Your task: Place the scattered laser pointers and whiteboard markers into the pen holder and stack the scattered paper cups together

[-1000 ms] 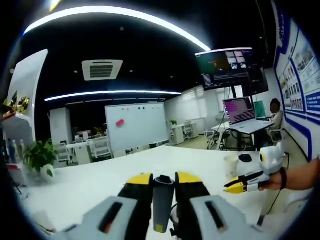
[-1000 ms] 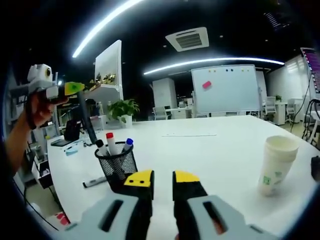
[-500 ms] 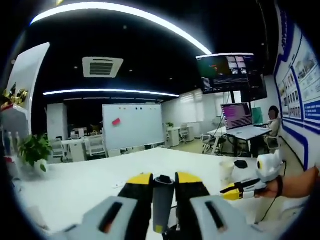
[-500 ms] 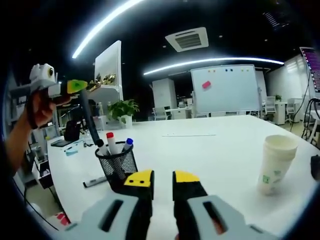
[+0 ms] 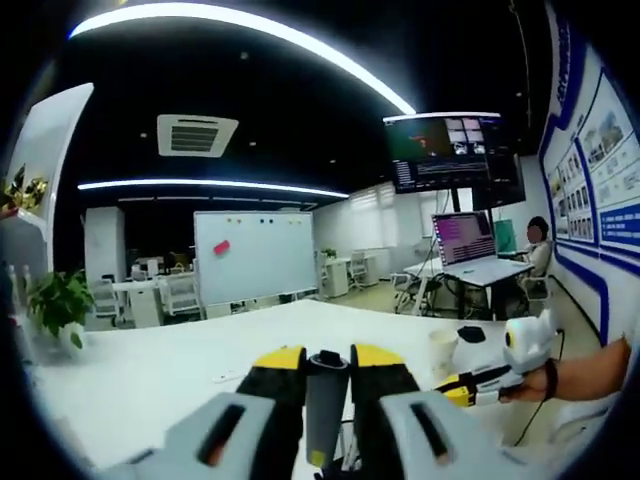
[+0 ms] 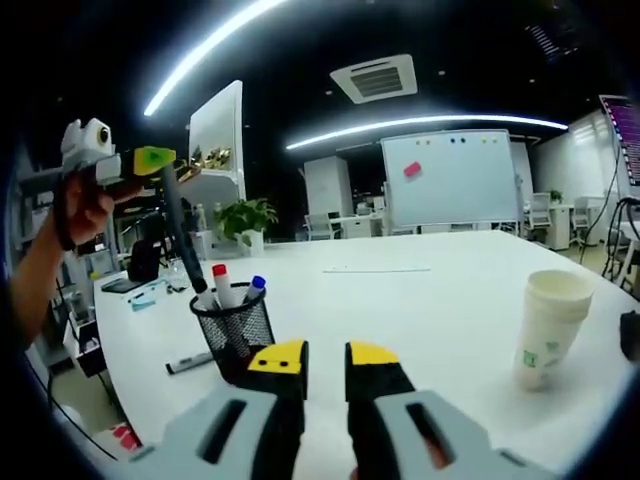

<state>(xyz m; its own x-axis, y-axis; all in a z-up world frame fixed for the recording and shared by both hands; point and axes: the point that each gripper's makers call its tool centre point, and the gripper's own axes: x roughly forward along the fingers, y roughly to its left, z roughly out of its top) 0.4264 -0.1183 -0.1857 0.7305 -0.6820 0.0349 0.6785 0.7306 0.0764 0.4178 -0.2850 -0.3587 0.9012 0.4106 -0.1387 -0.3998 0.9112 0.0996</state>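
Note:
My left gripper (image 5: 327, 372) is shut on a dark grey laser pointer (image 5: 325, 410) that stands between its yellow tips. In the right gripper view that left gripper (image 6: 150, 160) is held high at the left, and the laser pointer (image 6: 182, 235) hangs down with its lower end at the rim of the black mesh pen holder (image 6: 235, 335). A red-capped marker (image 6: 219, 283) and a blue-capped marker (image 6: 256, 288) stand in the holder. A dark marker (image 6: 188, 364) lies on the table beside it. My right gripper (image 6: 325, 362) hovers low behind the holder, a narrow gap between its jaws, nothing in it. A paper cup stack (image 6: 548, 325) stands at the right.
The white table (image 6: 420, 290) stretches back toward a whiteboard (image 6: 455, 178) and a potted plant (image 6: 245, 222). A small black object (image 6: 630, 335) sits at the right edge past the cups. A person sits by a laptop (image 5: 470, 240) at a far desk.
The left gripper has edged slightly up and toward the pen holder, bringing the pointer's lower end closer over its rim. The right gripper has stayed still.

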